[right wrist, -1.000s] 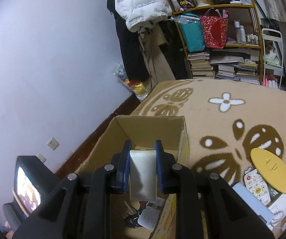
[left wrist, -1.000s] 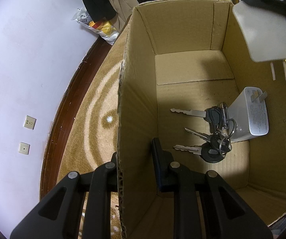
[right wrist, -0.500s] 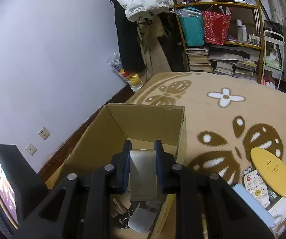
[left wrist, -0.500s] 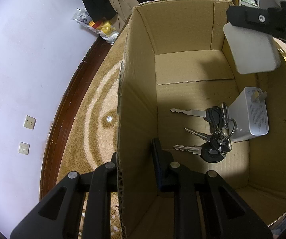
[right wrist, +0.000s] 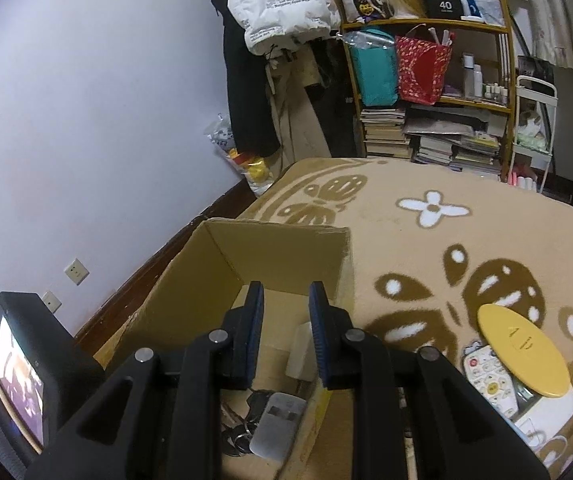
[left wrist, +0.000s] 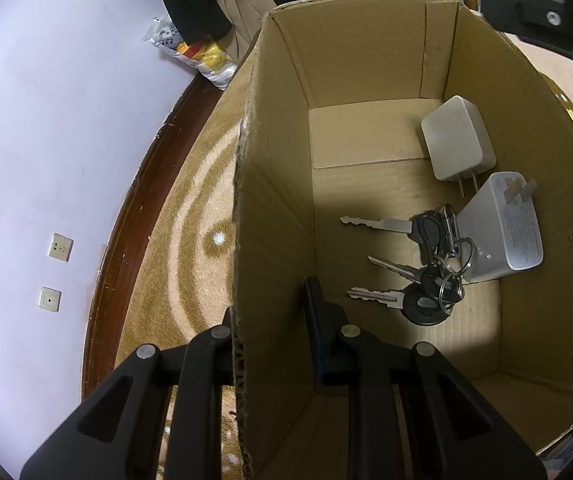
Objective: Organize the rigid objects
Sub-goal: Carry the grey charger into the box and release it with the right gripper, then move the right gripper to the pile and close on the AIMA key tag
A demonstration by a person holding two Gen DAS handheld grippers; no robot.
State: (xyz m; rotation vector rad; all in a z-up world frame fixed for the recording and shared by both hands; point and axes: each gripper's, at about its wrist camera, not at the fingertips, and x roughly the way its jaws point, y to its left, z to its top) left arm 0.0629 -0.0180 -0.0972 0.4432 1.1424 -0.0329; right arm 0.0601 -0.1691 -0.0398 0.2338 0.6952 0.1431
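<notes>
Charger (left wrist: 457, 143) lying loose in the cardboard box (left wrist: 366, 48), by the right wall.

It rests on the box floor, prongs pointing toward a second white adapter (left wrist: 504, 230) just beside it, which touches a bunch of keys (left wrist: 426, 264). The left gripper (left wrist: 272, 312) is clamped on the box's near-left wall, one of its fingers (left wrist: 318, 320) inside. The right gripper (right wrist: 286, 312) hangs above the box with its fingers parted and nothing between them; the charger (right wrist: 300, 352) shows below.
</notes>
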